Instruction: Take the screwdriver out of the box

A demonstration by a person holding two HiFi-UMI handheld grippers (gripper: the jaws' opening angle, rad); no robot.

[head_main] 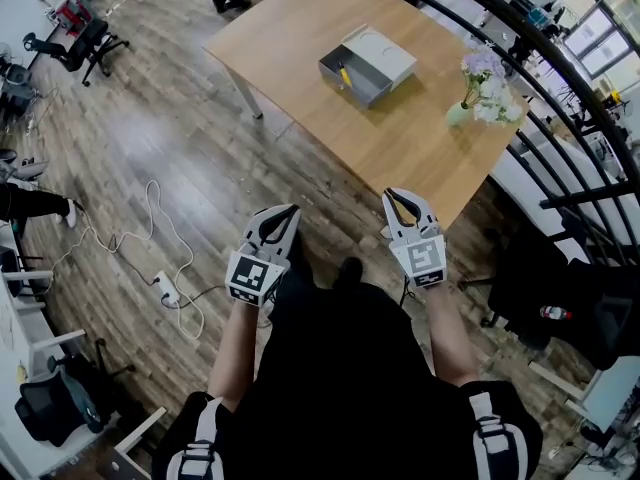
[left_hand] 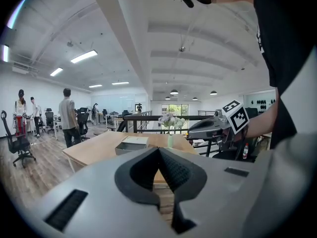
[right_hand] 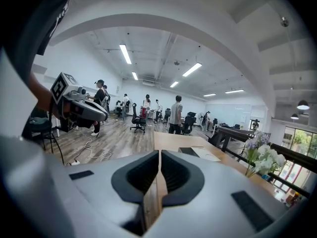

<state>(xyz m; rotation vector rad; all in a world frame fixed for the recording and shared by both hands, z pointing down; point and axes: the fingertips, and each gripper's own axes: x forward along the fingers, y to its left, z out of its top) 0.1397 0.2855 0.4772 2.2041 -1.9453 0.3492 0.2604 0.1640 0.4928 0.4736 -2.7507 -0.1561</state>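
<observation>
Looking down from the head view, both grippers sit low in front of the person's dark shirt (head_main: pixel 350 368). They're over the wood-plank floor (head_main: pixel 200 148), just short of the near corner of the light wooden table (head_main: pixel 300 28). The left gripper (head_main: pixel 284 215) has its jaws pressed together with nothing between them; its own view shows the dark pads meeting at the tip. The right gripper (head_main: pixel 400 200) is the same deal: jaws closed down to a thin slit, empty. Both point roughly toward the table, side by side but apart.

The yellow-handled screwdriver (head_main: pixel 343 73) is in the flat grey box (head_main: pixel 385 56), lying in the open, darker end of it, the end on the person's left. The rest of the box is covered by a lighter grey lid. The box sits around the middle of the table, well apart from both grippers. Can't make out the screwdriver's tip, too small.

Off to the right of the box, near the table's edge, there's a small pale green vase of white and purple flowers (head_main: pixel 480 86). A black metal railing (head_main: pixel 560 88) runs behind that side of the table. On the floor to the left, a white cable (head_main: pixel 152 213) snakes down to a white power strip (head_main: pixel 168 288). A few people (left_hand: pixel 68 115) stand among black office chairs (left_hand: pixel 17 143) further back in the gripper views.
</observation>
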